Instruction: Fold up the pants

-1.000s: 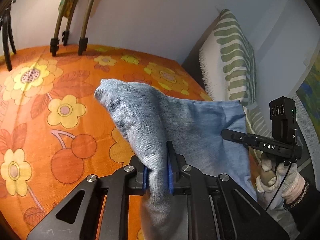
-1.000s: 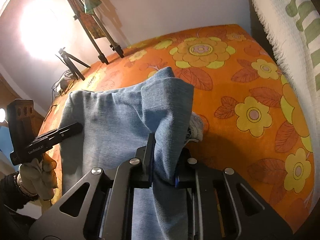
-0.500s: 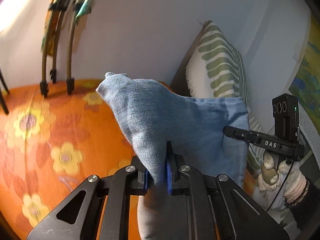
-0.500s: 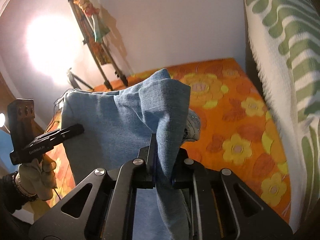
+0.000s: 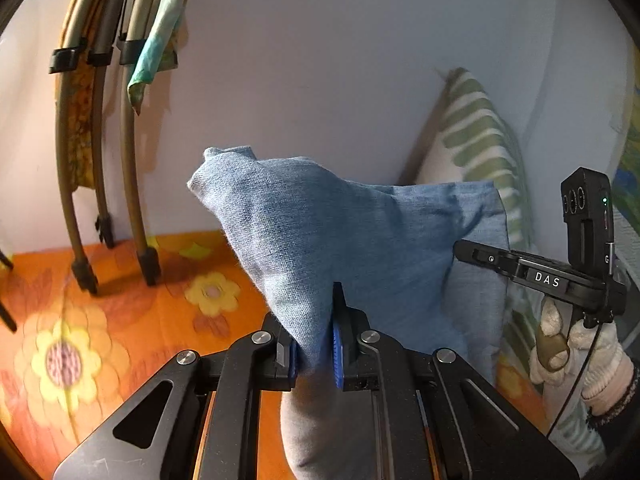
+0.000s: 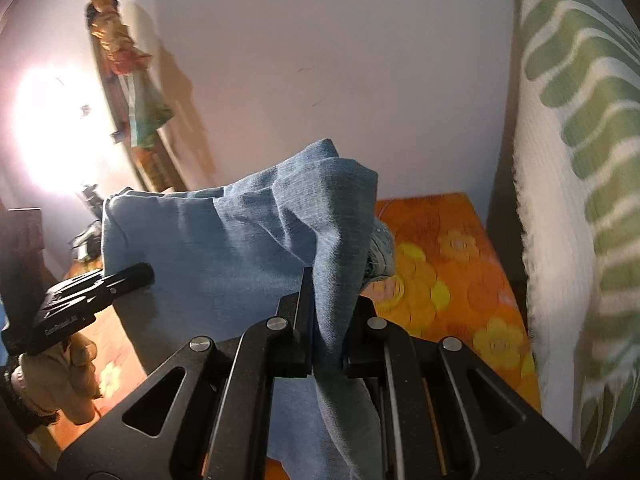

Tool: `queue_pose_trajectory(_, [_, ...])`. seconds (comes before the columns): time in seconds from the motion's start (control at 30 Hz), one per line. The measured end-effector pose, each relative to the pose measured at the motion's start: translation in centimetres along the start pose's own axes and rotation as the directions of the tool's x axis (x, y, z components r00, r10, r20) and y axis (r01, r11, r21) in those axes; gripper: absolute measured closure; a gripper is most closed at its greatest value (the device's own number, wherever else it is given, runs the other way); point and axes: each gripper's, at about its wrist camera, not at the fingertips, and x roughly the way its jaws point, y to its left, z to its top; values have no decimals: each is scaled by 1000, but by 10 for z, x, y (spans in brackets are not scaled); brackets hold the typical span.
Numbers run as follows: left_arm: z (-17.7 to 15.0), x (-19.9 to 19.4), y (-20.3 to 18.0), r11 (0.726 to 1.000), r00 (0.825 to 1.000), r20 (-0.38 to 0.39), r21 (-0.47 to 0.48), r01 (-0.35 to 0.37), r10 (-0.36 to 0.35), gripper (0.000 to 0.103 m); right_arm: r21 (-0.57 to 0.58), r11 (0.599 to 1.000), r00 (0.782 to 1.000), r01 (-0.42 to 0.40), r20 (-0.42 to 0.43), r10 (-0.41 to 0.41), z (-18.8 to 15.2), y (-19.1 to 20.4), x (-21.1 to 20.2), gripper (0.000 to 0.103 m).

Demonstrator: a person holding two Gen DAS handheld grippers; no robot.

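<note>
The light blue denim pants [image 5: 340, 232] hang lifted above the bed, stretched between both grippers. In the left wrist view my left gripper [image 5: 314, 332] is shut on a bunched fold of the cloth, which sticks up past the blue pads. The right gripper [image 5: 468, 252], held by a gloved hand [image 5: 560, 344], pinches the pants' far edge at the right. In the right wrist view my right gripper [image 6: 330, 308] is shut on another fold of the pants [image 6: 224, 240]. There the left gripper [image 6: 140, 276] grips the cloth at the left. The pants' lower part is hidden below the grippers.
An orange flowered bedspread [image 5: 120, 320] lies below. A white pillow with green stripes [image 6: 580, 200] leans at the right, close to the right gripper. Curved wooden stand legs [image 5: 72, 200] rest on the bed at the back left, against a white wall [image 5: 320, 60]. A bright lamp [image 6: 52, 132] glares.
Both grippers have risen and tilted up with the pants still pinched. The cloth now hangs higher against the wall, and less bedspread shows.
</note>
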Motion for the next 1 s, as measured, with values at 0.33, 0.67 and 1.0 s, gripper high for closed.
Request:
queue_pose_trajectory(0.33, [21,48,28,997,997,-10,-1,-76,76,92,-42,998,998,39,-37,-41,39,-3,81,93])
queue_pose_trajectory(0.67, [18,72,39,988,986,-65,-17,-153,151,87,-37,988,983,149,-102,-152,39,-9,125,65])
queue_pose_trajectory(1.0, [19,29,38,991,991,-37,-5,-132,131,87,-32,986,984,162,-62,-164,31,-1,87,54])
